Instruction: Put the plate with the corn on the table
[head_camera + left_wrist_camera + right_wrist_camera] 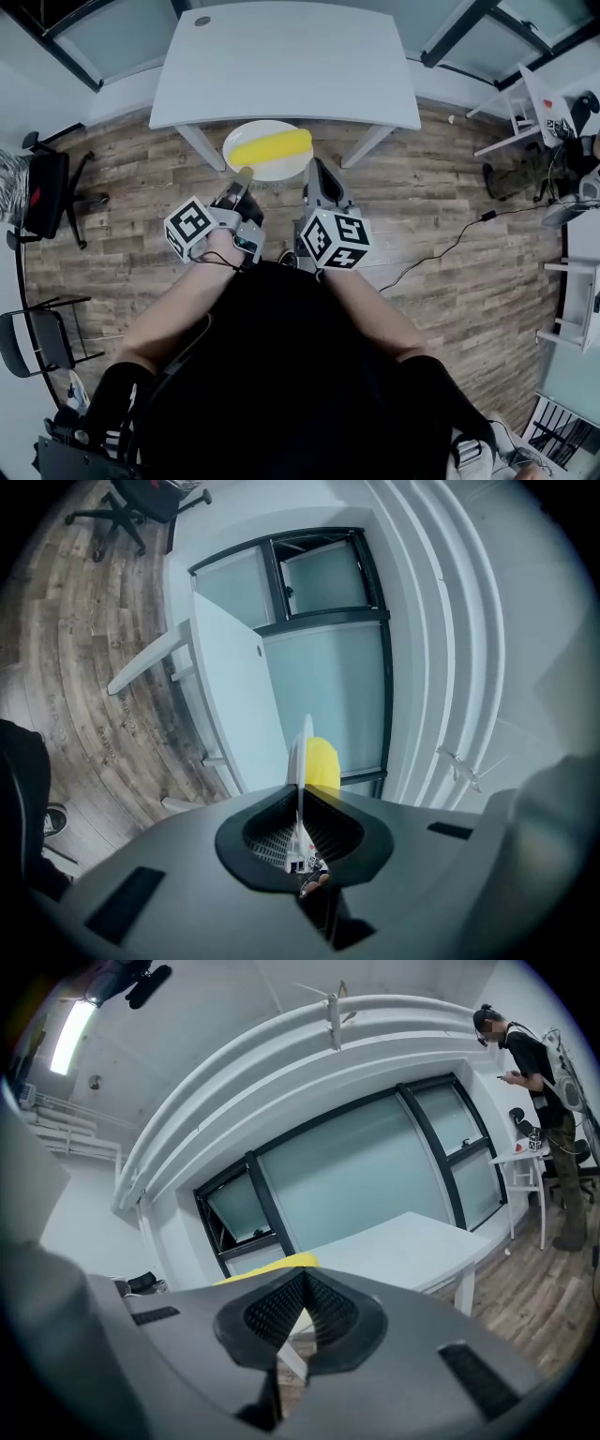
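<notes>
A white plate (267,150) carrying a yellow corn cob (272,145) hangs in the air just before the near edge of the pale table (281,66). My left gripper (245,176) is shut on the plate's near rim. In the left gripper view the plate (304,752) stands edge-on between the pads, with the corn (323,761) to its right and the table (234,696) beyond. My right gripper (322,180) sits beside the plate's right edge, apart from it. Its jaws (302,1277) meet at the tips with nothing between them. A strip of corn (272,1265) shows just above them.
Black chairs (47,192) (37,337) stand at the left on the wood floor. A cable (450,248) runs across the floor at the right. A small white stand (525,112) and a standing person (534,1101) are at the far right. Windows lie behind the table.
</notes>
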{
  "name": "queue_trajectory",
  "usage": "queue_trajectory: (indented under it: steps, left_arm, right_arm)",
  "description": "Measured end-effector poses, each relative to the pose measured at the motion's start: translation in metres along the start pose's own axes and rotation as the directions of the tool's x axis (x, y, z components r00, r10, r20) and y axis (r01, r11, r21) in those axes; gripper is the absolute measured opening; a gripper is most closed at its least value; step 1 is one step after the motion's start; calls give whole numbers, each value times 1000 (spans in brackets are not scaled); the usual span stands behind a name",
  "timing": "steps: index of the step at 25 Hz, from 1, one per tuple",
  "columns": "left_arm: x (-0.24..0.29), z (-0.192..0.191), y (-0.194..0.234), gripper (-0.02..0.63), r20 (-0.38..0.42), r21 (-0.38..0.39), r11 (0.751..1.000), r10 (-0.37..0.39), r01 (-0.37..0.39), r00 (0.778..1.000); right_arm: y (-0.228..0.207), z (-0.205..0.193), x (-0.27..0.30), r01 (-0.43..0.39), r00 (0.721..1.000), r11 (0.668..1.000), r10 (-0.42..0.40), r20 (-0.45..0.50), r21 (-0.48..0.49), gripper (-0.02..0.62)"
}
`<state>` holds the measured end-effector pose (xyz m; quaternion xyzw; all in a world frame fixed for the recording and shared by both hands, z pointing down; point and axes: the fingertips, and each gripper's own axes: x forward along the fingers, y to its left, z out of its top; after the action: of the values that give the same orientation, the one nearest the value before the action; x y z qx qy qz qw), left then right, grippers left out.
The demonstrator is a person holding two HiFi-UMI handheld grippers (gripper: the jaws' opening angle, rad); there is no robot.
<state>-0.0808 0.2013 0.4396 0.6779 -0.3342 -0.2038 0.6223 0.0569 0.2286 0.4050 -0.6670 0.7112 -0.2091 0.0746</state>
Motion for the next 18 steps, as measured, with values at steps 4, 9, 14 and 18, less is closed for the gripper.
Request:
queue_trajectory:
  steps: [4, 9, 14, 18]
  left_arm:
    - [10, -2, -2, 18, -1, -9, 1000, 2, -2, 1000]
    - [34, 14, 0, 18, -24, -3, 1000, -15, 15, 1000]
    - [69, 45, 10, 17, -31, -43, 999, -2, 1, 1000]
    - [103, 76, 17, 17, -43, -72, 997, -4, 1, 999]
  right_arm:
    - [-10, 1, 4, 6, 1000, 1000, -6, -13, 20, 2]
    - [-12, 4, 24, 10, 1000, 1000, -10, -8, 9, 2]
    - [-16, 5, 67, 25, 999, 999, -24, -34, 22, 2]
    - [-16, 9, 116, 40, 998, 999, -38, -53, 32, 2]
